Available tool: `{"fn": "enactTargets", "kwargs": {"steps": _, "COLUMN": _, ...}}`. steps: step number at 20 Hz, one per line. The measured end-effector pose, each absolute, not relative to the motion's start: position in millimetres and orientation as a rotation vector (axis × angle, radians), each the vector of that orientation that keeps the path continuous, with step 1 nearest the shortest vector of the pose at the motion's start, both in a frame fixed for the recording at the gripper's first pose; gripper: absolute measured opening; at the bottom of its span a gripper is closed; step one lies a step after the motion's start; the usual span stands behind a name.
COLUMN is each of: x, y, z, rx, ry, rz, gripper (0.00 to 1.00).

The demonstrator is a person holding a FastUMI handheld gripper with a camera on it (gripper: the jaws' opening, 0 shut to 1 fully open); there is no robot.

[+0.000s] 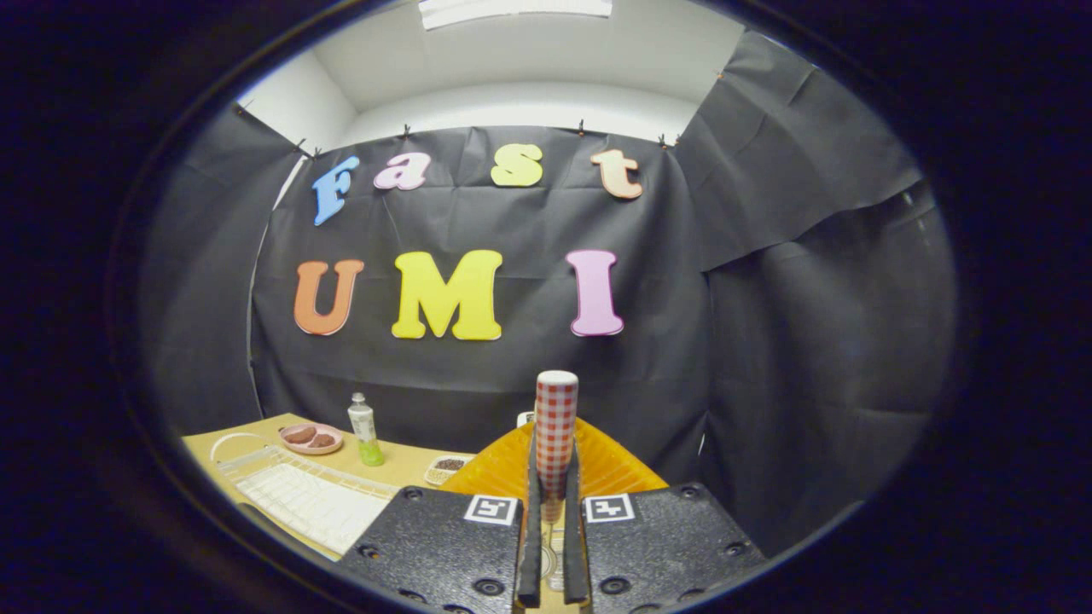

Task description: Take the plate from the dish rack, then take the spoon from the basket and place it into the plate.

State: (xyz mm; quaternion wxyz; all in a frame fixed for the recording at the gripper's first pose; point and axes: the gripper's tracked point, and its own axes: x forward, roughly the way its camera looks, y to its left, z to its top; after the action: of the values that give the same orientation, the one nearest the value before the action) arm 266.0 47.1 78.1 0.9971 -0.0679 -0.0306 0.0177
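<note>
The gripper (553,503) is seen closed on the spoon (555,431), whose red-and-white checked handle is clamped between both fingers and stands upright above them, ending in a pale rounded cap. The lower part of the spoon is hidden in the narrow gap between the fingers, where only a pale, glassy shape can be glimpsed, too obscured to be made out clearly. Directly beyond the fingers an orange ribbed plate (606,465) is seen, its middle covered by the handle and its near edge cut off by the gripper body. To the left of the fingers a white dish rack (299,495) is laid on the tan table (401,465), with its near corner hidden by the gripper. Just ahead and left of the fingers, beside the plate, a small white basket (447,467) with dark contents is partly visible; what it holds cannot be told. Farther off to the left a clear bottle (364,429) with green liquid at its base is standing upright, and beside it a pink dish (310,438) with two brown pieces is set.
</note>
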Motion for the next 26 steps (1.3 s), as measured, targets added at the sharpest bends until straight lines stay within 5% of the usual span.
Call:
{"fn": "enactTargets", "kwargs": {"steps": 6, "x": 176.2, "y": 113.2, "z": 67.6, "rx": -0.181, "ry": -0.052, "rz": 0.077, "gripper": 0.15}}
{"fn": "enactTargets", "kwargs": {"steps": 16, "x": 92.0, "y": 230.1, "z": -47.6, "rx": -0.154, "ry": 0.000, "rz": 0.172, "gripper": 0.16}}
{"fn": "enactTargets", "kwargs": {"steps": 26, "x": 100.6, "y": 295.4, "z": -157.3, "rx": -0.104, "ry": 0.143, "rz": 0.214, "gripper": 0.16}}
